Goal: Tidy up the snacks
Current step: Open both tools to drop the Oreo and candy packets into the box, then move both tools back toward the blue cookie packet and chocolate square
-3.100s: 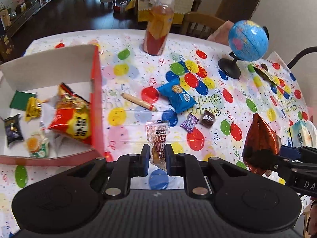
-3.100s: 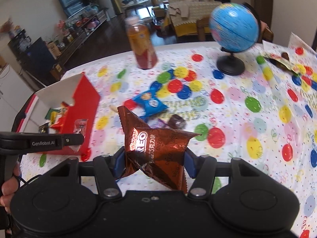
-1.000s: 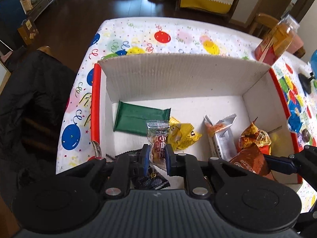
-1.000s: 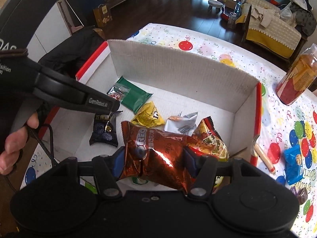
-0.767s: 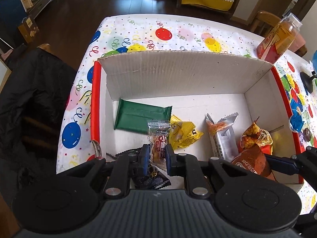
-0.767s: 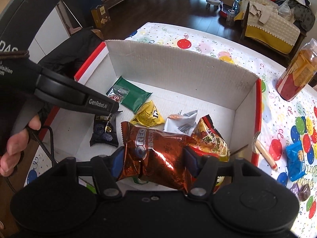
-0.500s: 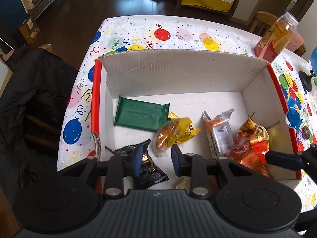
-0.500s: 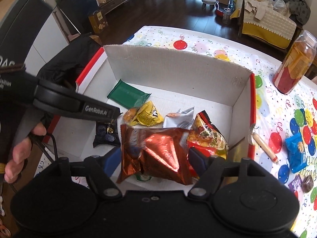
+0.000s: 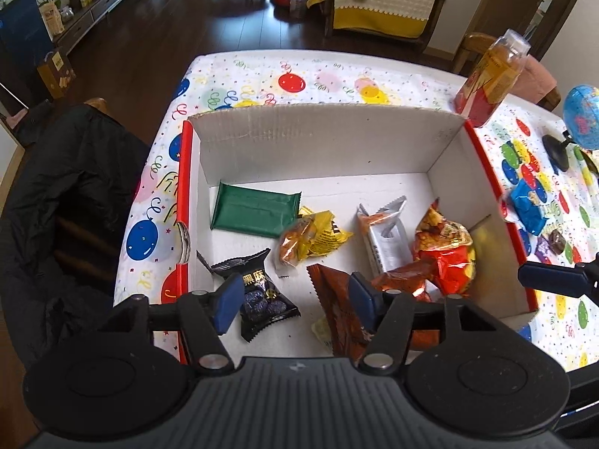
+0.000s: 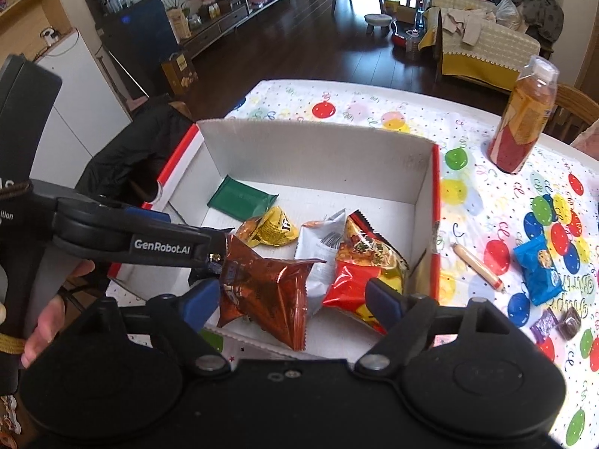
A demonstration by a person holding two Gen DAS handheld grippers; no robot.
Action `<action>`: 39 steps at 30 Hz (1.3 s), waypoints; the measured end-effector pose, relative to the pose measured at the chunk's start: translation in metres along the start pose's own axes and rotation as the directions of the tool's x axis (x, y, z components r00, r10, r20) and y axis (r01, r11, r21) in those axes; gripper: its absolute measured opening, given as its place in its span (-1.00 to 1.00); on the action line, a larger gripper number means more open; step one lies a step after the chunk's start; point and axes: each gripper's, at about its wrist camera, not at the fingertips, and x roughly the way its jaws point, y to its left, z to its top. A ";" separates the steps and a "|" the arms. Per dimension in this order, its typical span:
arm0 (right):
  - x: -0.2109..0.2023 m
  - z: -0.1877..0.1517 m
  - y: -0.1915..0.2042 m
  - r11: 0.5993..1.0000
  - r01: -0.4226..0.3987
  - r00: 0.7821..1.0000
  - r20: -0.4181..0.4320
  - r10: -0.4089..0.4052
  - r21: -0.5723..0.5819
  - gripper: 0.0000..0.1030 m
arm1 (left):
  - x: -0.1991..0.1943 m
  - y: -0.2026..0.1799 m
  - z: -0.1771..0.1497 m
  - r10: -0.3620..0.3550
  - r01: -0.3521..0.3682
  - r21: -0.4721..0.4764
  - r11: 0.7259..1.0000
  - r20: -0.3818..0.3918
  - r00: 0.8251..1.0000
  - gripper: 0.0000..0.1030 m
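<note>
Both snacks have dropped into the corrugated cardboard box (image 9: 325, 138): crinkly copper foil packet (image 10: 262, 292), clear-wrapped candy (image 9: 295, 241). Left gripper (image 9: 292, 295) and right gripper (image 10: 288, 299), jaws just opening, hold nothing.

Both wrist cams, steep downward, close above shared box (image 9: 325, 138) (image 10: 318, 149)

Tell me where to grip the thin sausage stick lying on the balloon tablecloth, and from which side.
Grip the thin sausage stick at its middle, coming from above, jaws across its narrow width. It lies flat and diagonal on the tablecloth, clear of the red-edged box, so nothing blocks either side.
</note>
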 end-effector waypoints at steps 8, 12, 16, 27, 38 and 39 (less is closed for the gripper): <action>-0.027 -0.010 -0.008 1.000 -0.004 0.999 0.050 0.003 0.013 0.75 | -0.025 -0.008 -0.010 -0.008 0.009 -0.004 1.000 0.048 0.999 0.43; -0.041 -0.016 -0.016 0.999 -0.018 0.997 0.072 0.016 0.032 0.86 | -0.037 -0.015 -0.015 -0.017 0.017 -0.002 1.000 0.072 0.997 0.59; -0.054 -0.024 -0.025 0.999 -0.025 0.995 0.095 0.021 0.041 0.96 | -0.047 -0.025 -0.020 -0.026 0.026 -0.001 1.000 0.090 0.996 0.65; -0.093 -0.047 -0.072 0.994 -0.048 0.986 0.167 0.031 0.099 0.99 | -0.065 -0.067 -0.031 -0.088 0.086 0.015 0.996 0.139 0.986 0.94; -0.132 -0.087 -0.155 0.984 -0.035 0.966 0.257 -0.011 0.174 0.99 | -0.059 -0.142 -0.038 -0.158 0.153 0.046 0.987 0.151 0.976 0.95; -0.135 -0.090 -0.163 0.984 -0.024 0.966 0.259 -0.022 0.176 0.99 | -0.058 -0.150 -0.038 -0.163 0.157 0.050 0.986 0.153 0.975 0.95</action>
